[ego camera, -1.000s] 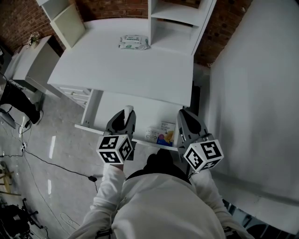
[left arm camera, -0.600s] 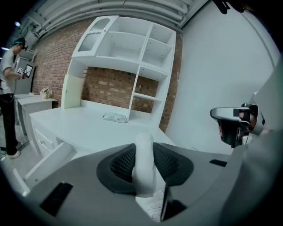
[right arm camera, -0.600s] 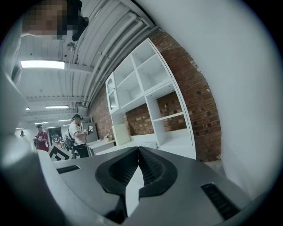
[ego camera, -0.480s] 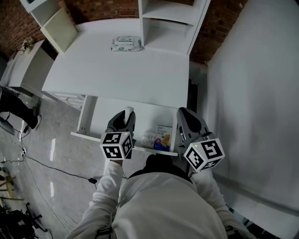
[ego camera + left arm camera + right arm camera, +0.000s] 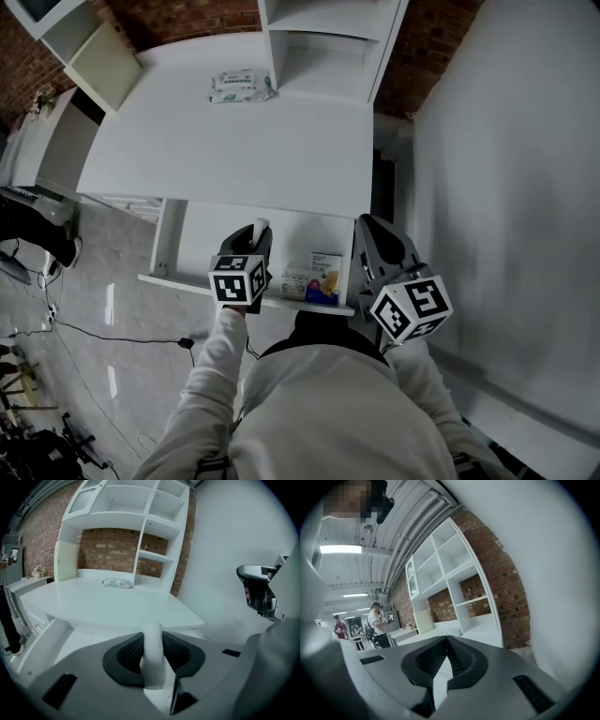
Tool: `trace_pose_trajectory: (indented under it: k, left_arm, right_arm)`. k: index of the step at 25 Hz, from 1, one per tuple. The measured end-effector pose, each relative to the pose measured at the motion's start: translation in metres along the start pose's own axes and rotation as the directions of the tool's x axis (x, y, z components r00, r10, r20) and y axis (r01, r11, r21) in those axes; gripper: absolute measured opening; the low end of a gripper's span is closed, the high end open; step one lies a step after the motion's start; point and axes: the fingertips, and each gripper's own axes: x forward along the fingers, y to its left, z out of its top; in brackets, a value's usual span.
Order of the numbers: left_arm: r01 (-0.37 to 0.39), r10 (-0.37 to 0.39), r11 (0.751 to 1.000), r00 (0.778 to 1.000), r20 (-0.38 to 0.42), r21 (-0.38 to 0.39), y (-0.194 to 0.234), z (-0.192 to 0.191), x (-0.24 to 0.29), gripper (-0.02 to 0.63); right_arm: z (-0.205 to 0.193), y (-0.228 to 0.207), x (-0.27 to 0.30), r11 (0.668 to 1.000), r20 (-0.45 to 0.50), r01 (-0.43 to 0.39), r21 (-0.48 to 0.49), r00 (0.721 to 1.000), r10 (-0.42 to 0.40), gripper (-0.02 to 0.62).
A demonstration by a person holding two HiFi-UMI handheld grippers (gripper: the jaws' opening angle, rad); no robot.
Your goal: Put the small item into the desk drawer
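Drawer (image 5: 214, 225) stands pulled out beneath our white surface (image 5: 234, 150), with both tools above it. Our left tool (image 5: 253, 232) is clamped partway closed on the small white item (image 5: 153, 658), over the drawer. Our right tool (image 5: 373, 230) is closed and empty. Colourful packets (image 5: 314, 278) lie inside the drawer.

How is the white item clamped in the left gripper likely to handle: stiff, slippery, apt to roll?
The white item stands straight and unbent in the left gripper, so it is probably stiff. Its smooth, rounded surface suggests it may slip, or roll once laid in the drawer. It looks small, so likely light.
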Motion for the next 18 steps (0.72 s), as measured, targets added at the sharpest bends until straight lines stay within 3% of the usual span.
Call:
trace_pose_trajectory:
  k: [7, 14, 18]
  left_arm:
    - [0.007, 0.006, 0.997, 0.985, -0.173, 0.074, 0.010, -0.031, 0.036, 0.129]
    - [0.052, 0.007, 0.985, 0.939, -0.343, 0.164, 0.016, -0.065, 0.071, 0.130]
    - [0.109, -0.015, 0.971, 0.916, -0.402, 0.211, 0.014, -0.087, 0.093, 0.130]
  right_arm:
    - [-0.002, -0.010, 0.003, 1.000, -0.011, 0.013, 0.008, 1.000, -0.013, 0.028]
    - [-0.003, -0.016, 0.005, 1.000, -0.025, 0.026, 0.011, 0.999, -0.026, 0.028]
    - [-0.008, -0.020, 0.005, 1.000, -0.033, 0.027, 0.013, 0.999, -0.027, 0.028]
